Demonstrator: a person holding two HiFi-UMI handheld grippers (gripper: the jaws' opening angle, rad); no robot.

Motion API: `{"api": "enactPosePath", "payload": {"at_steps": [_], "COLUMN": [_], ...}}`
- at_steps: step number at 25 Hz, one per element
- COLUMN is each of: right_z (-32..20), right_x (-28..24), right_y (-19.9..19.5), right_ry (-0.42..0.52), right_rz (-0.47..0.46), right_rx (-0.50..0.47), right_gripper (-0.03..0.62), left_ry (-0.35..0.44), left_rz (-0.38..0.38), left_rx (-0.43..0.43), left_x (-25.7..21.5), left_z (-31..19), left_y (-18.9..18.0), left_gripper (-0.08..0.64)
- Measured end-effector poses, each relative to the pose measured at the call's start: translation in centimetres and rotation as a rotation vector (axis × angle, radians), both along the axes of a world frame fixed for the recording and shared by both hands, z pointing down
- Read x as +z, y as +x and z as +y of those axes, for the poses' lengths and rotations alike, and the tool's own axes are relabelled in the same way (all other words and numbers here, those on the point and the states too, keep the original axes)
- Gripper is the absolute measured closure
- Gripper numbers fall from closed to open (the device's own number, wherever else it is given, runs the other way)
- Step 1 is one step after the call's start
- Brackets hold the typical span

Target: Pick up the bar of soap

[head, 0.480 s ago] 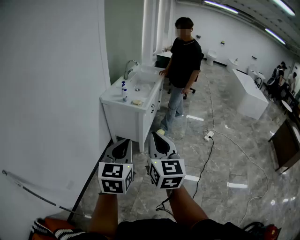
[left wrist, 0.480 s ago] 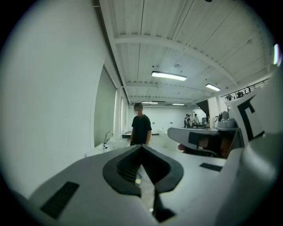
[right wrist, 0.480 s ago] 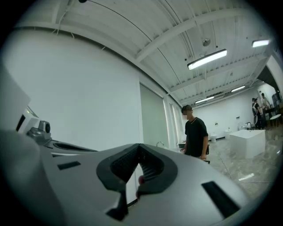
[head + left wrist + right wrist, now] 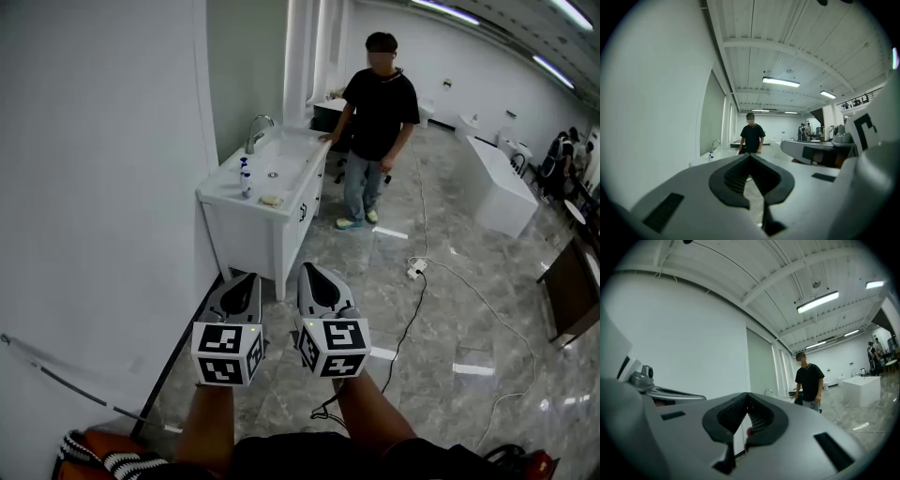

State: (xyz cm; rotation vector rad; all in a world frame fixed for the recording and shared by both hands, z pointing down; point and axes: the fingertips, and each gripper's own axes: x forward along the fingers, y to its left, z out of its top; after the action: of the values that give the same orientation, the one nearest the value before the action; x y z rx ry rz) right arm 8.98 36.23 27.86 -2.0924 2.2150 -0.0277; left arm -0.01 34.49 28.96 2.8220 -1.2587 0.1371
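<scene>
Soap bar (image 4: 272, 200): on the white vanity counter (image 4: 223, 194), near its front edge — just beside a small bottle (image 4: 246, 178).
Left gripper (image 4: 247, 280): jaws together, nothing between.
Right gripper (image 4: 310, 271): clenched, empty — well apart from the counter.

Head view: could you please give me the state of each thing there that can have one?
Left tool, shut, empty.
Right tool, shut, empty.
Soap, lying on the counter, not yet picked up.
Bottle, upright on the counter.
Cable, lying loose on the floor.
</scene>
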Motion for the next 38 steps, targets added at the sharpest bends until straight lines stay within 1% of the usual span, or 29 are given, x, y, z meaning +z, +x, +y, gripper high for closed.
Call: {"api": "enactPosePath", "payload": {"at_steps": [4,10,16,28,38], "right_z": [0.2,0.5,1.1,1.9,2.2], "right_x": [0.5,1.3,2.3,3.3,3.7], "right_y": [1.6,3.2,5.2,7.0,8.6], "right_ry": [-0.013,-0.027,-0.042,-0.060,-0.065], "right_rz": [-0.007,0.011,0.001,0.008,0.023], "right_rx": [0.007,0.003,-0.008,-0.030,-0.019], "right_gripper": [0.584,0.584,0.584,0.584,0.584], "left_ry": [-0.022,-0.012,-0.012,-0.007,0.000], "left_rz": [0.016,-0.013,-0.035,-0.055,-0.071], "left_rx": [-0.010,-0.019,-0.022,-0.031,-0.016], "left_x": [0.5,1.2,2.0,2.5,2.9], "left_z": [0.1,0.5,1.3,2.4,2.5], "left_y": [0.8,2.6,4.8,7.2,9.0], "left_gripper": [0.557,0.557,0.557,0.557,0.557]}}
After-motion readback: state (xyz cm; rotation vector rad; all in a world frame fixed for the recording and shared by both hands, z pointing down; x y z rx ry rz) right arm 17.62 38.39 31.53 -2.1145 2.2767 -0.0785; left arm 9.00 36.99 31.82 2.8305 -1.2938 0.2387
